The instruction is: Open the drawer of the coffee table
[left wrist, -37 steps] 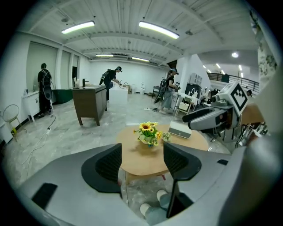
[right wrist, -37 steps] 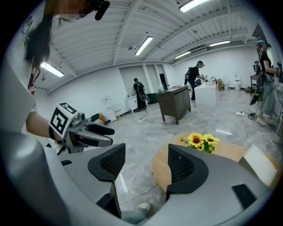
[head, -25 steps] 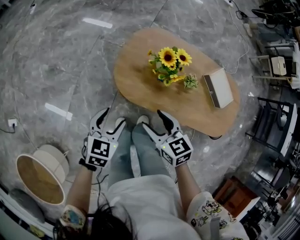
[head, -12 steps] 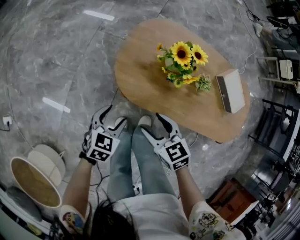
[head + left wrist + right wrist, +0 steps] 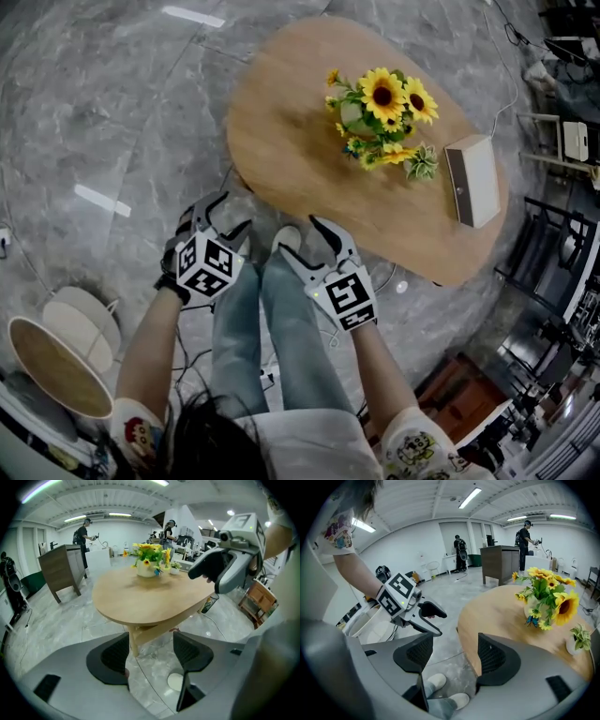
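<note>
no drawer shows; i judge it hides under the counter [image 5: 291,141] top, just ahead. my left gripper [image 5: 223,217] and right gripper [image 5: 298,239] hang near its edge, jaws wide apart, empty. reaching under blind, i could miss the pull or bump the rim and shake the sunflowers [image 5: 384,103].

Bench [image 5: 300,159]: low, oval, light-wood top, level, standing on grey marble floor [image 5: 112,112]. Wooden underframe [image 5: 140,633] shows beneath the near edge. Drawer: cannot be made out.
</note>
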Demonstrator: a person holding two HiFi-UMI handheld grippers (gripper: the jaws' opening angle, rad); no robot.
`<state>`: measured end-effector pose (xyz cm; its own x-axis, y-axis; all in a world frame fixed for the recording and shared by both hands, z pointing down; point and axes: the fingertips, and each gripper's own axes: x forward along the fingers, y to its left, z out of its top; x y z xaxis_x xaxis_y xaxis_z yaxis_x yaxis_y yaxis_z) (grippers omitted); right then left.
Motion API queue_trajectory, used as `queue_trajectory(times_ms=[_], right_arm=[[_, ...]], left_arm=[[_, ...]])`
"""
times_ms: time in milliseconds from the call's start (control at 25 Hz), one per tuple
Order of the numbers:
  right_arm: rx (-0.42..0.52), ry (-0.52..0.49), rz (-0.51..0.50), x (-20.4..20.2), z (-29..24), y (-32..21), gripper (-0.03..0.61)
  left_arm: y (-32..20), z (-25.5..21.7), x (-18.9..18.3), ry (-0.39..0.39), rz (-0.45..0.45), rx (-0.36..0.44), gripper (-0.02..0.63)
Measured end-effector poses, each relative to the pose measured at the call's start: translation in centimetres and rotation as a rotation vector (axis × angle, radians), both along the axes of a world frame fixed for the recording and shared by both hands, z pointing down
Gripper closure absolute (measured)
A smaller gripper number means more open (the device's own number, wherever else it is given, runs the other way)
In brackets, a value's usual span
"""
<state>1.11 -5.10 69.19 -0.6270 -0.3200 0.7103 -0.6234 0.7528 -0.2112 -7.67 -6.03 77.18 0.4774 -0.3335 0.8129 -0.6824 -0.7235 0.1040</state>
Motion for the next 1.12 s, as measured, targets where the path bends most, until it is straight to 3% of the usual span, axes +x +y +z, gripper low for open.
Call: queue_trajectory(times_ms=[360, 600, 800, 880, 920, 1120], right_arm=[[-0.019, 0.002, 0.02, -0.1, 2.1, 2.0, 0.314], [-0.04, -0.001, 0.058, 0.4, 3.2, 3.1, 0.314], [-0.05, -0.009, 0.064, 0.4, 3.3, 3.6, 0.314], [-0.049, -0.008, 0.065, 0.6, 3.2, 3.6, 0.314], [-0.051, -0.005, 0.065, 0.7, 3.2, 3.6, 0.314], [-0.063, 0.005, 0.05, 0.7, 3.8, 3.7, 0.314]], left_arm=[[-1.6, 6.5, 0.3, -0.051, 0.179, -0.029, 0.342], [-2.7, 8.2, 1.5, -0.055, 0.298, -0.005, 0.342], [-3.2, 8.8, 2.3, -0.043, 0.337, 0.006, 0.345], [-3.5, 8.9, 2.6, -0.056, 0.348, 0.022, 0.382], [-3.7, 9.0, 2.5, -0.065, 0.353, 0.033, 0.43], [-3.4, 8.9, 1.8, -0.101, 0.443, 0.062, 0.473]])
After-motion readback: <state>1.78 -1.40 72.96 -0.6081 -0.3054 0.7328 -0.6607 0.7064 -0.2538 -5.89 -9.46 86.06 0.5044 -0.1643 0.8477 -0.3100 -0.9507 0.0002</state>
